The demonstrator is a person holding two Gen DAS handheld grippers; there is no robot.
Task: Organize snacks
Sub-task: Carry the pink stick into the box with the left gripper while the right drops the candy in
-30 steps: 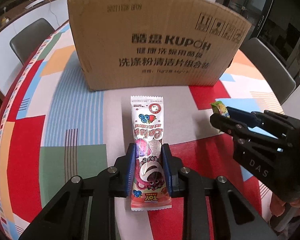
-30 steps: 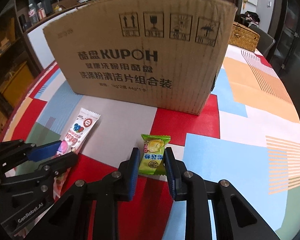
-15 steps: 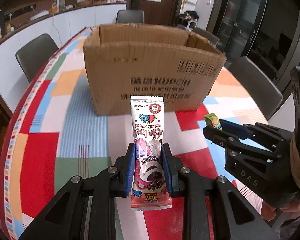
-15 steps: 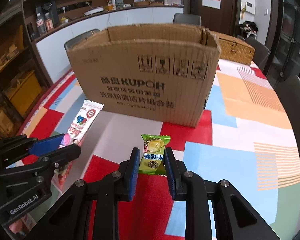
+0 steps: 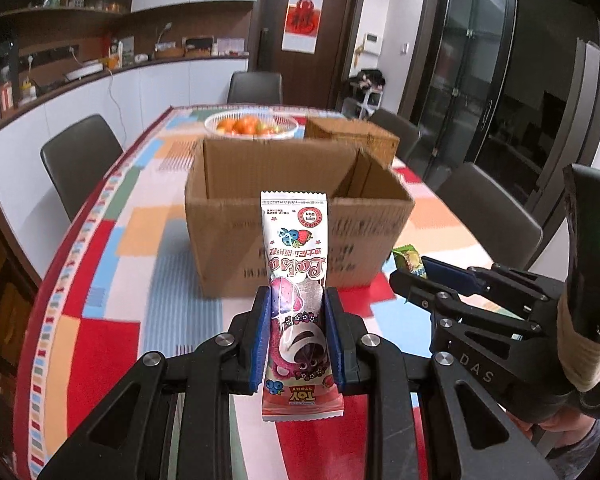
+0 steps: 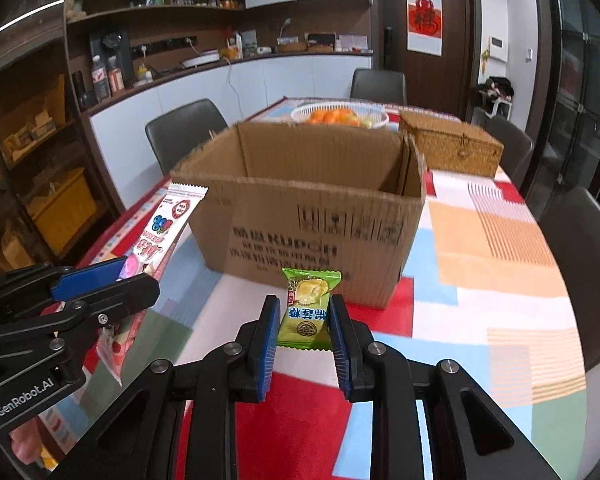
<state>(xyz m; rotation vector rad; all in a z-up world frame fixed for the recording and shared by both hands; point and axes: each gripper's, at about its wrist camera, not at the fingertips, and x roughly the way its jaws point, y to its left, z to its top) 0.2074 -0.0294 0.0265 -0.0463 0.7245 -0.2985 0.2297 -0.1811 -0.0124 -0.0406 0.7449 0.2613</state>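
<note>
My left gripper (image 5: 298, 334) is shut on a long pink and white snack packet (image 5: 296, 280), held above the table. My right gripper (image 6: 305, 322) is shut on a small green candy packet (image 6: 309, 308), also lifted. Ahead of both stands an open cardboard box (image 5: 300, 216) with printed lettering; its inside walls show from above (image 6: 320, 160). In the left wrist view the right gripper (image 5: 410, 276) sits at the right with the green packet (image 5: 408, 260) poking out. In the right wrist view the left gripper (image 6: 108, 280) sits at the left holding the pink packet (image 6: 168, 224).
The table (image 6: 492, 248) has a cloth of coloured blocks. Behind the box are a white basket of oranges (image 5: 252, 125) and a wicker case (image 6: 452, 146). Dark chairs (image 5: 80, 160) ring the table. A counter with bottles runs along the left wall.
Both grippers have risen with their packets and tilted up. The box, first seen only from its front, now shows its open top, and the basket and wicker case behind it have come into view.
</note>
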